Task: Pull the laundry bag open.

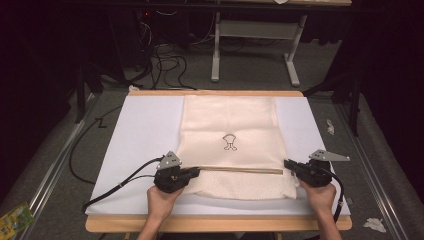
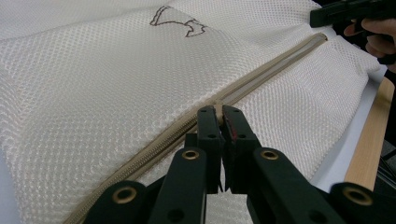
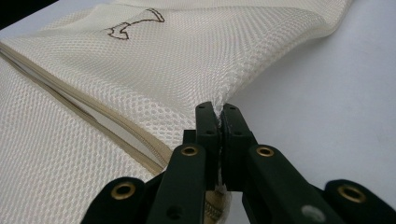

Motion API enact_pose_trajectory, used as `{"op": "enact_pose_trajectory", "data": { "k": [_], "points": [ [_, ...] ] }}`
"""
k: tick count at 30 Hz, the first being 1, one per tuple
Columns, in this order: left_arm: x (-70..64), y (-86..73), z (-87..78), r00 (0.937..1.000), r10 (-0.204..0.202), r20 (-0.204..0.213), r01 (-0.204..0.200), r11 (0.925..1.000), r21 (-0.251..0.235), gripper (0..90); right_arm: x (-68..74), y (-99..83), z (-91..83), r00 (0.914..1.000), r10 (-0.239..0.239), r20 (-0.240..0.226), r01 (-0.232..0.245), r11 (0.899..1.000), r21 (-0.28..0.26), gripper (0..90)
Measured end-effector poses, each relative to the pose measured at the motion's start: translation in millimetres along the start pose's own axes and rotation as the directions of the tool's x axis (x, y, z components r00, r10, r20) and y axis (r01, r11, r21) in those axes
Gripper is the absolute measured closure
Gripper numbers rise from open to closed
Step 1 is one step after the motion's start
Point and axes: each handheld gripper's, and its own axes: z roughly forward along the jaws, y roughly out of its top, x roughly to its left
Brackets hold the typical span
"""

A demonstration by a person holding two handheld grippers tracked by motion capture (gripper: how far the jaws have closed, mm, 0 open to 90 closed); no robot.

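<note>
Though zippered, cream mesh bag [image 1: 230, 125] flat.

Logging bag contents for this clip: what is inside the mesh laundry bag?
The mesh laundry bag lies flat on the white board. Its zipper gapes slightly, showing pale lining in the right gripper view; the weave hides any contents.

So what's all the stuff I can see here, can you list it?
Mesh bag: one, cream, flat in the middle of the table.
Zipper: one, tan, across the bag's near part.
Drawing: one, dark outline, on the bag.
White sheet: one, under the bag.
Table: one, wooden edge.
Left gripper: one, black, shut on the zipper at the bag's left side.
Right gripper: one, black, shut on the bag's right edge.
Hands: two, holding the grippers.
</note>
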Motion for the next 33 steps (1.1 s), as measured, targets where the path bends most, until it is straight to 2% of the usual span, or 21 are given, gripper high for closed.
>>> {"op": "enact_pose_trajectory", "data": {
  "k": [15,18,21,24,30,33],
  "points": [
    [-0.7,-1.2,0.0,1.0,0.006,-0.001,-0.006,0.9999,0.016,87.0,0.1,1.6,-0.4,1.0,0.003,0.007,-0.003,1.0,-0.01,88.6],
    [-1.6,-2.9,-0.9,0.9996,0.015,-0.022,-0.015,0.9996,0.023,87.0,-0.8,3.7,-0.7,0.9998,0.006,0.018,-0.005,1.0,-0.022,88.6],
    [0.3,-3.7,-3.9,0.9998,0.006,-0.017,-0.006,0.9999,0.014,87.0,-2.9,5.4,-1.3,0.9998,0.015,0.014,-0.015,0.999,-0.029,88.6],
    [2.1,-2.9,-6.7,0.9997,0.003,-0.023,-0.003,1.0,0.001,87.0,-1.7,5.5,-0.8,0.9999,0.001,0.015,-0.001,1.0,-0.03,88.6],
    [4.7,-1.2,-8.8,0.9998,-0.004,-0.021,0.003,1.0,-0.009,86.9,0.0,5.9,-0.3,0.9999,0.002,0.014,-0.002,1.0,-0.024,88.6],
    [7.2,-0.6,-13.1,0.9992,-0.008,-0.04,0.008,0.9998,-0.019,87.0,-0.7,6.2,-1.0,0.9994,-0.011,0.032,0.011,1.0,-0.018,88.6]
  ]
}}
